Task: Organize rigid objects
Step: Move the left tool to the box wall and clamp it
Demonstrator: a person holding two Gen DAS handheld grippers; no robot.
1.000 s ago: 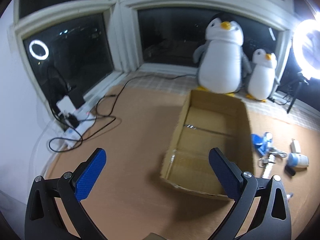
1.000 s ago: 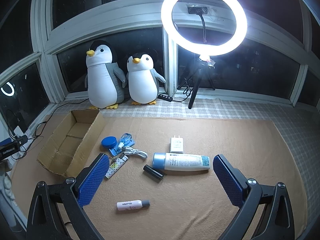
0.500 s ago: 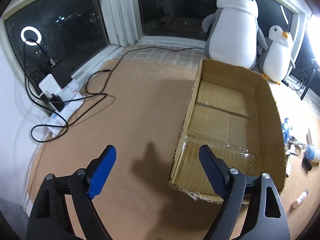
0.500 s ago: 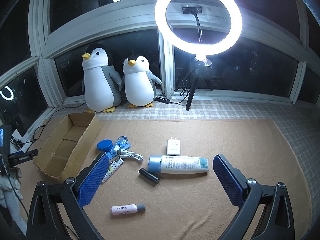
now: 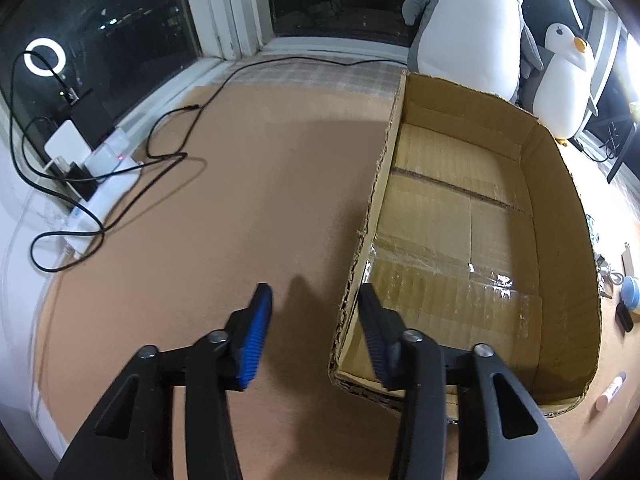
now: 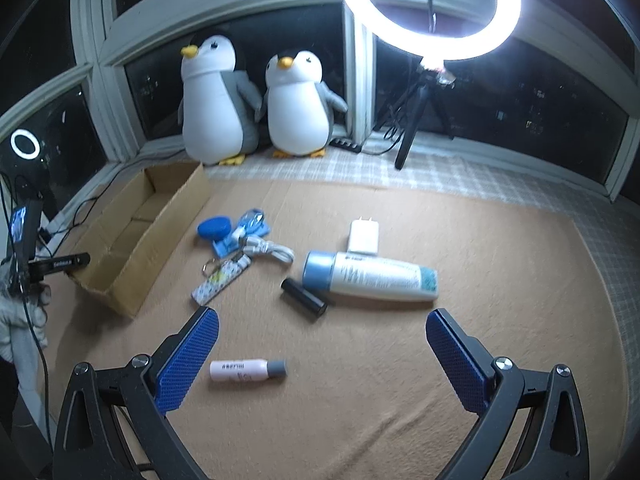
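Note:
An empty cardboard box point(image 5: 560, 216) lies on the brown mat. My left gripper point(image 5: 314, 290) straddles the box's left wall near its front corner. Its jaws are closing: the right finger is inside the box and the left finger stands clear outside the wall. My right gripper point(image 6: 323, 314) hangs open over loose items with nothing between its fingers. Those items are a small pink bottle point(image 6: 248, 371), a black tube point(image 6: 303, 300), a white lotion bottle point(image 6: 370, 276), a white charger point(image 6: 363, 236), a blue disc point(image 6: 214, 227), a white cable point(image 6: 268, 248) and a patterned key strip point(image 6: 220, 280).
Two plush penguins point(image 6: 218, 100) sit on the sill behind the box point(image 6: 140, 236). A ring light on a tripod point(image 6: 428, 8) stands at the back. A power strip with black cables point(image 5: 96, 184) lies left of the mat. A gloved hand point(image 6: 16, 312) is at the far left.
My left gripper has come down to the box's near left corner, and its jaws have narrowed around the wall. My right gripper has sunk a little toward the items.

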